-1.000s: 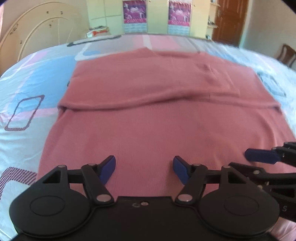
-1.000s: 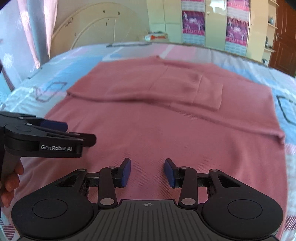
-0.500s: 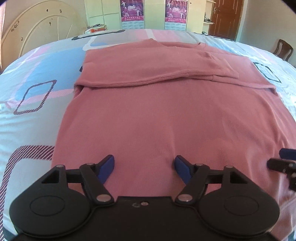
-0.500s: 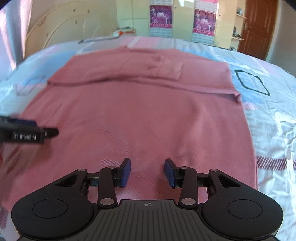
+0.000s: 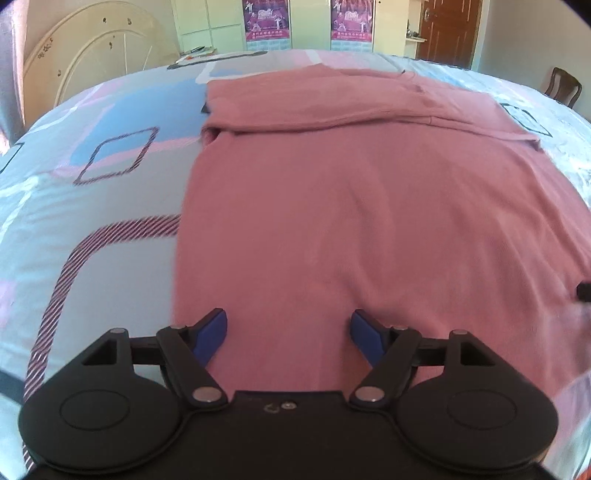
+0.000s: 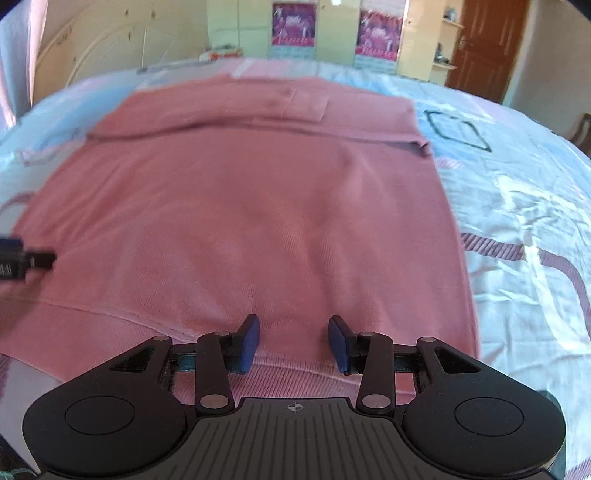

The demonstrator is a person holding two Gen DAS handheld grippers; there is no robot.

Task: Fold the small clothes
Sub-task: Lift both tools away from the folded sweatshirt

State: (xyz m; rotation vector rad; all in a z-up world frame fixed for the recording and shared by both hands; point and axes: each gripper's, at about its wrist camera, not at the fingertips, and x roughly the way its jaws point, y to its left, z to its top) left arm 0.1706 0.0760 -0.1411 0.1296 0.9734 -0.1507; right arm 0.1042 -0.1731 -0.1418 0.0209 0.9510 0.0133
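Note:
A pink knit garment (image 5: 369, 206) lies flat on the bed, its sleeves folded across the far part. It also fills the right wrist view (image 6: 251, 221), with its ribbed hem near the camera. My left gripper (image 5: 288, 332) is open and empty over the garment's near left part, close to its left edge. My right gripper (image 6: 293, 341) is open and empty just above the near hem, toward the right side. The left gripper's tip (image 6: 26, 258) shows at the left edge of the right wrist view.
The bed sheet (image 5: 92, 221) is pale blue with pink and striped shapes. A cream headboard (image 5: 99, 62) leans at the far left. Wardrobe doors with posters (image 6: 295, 26), a brown door (image 6: 484, 48) and a chair (image 5: 563, 85) stand beyond the bed.
Both grippers have drawn back toward the near hem and spread apart, the left one to the left, the right one to the right. Both stayed open. The garment has not moved.

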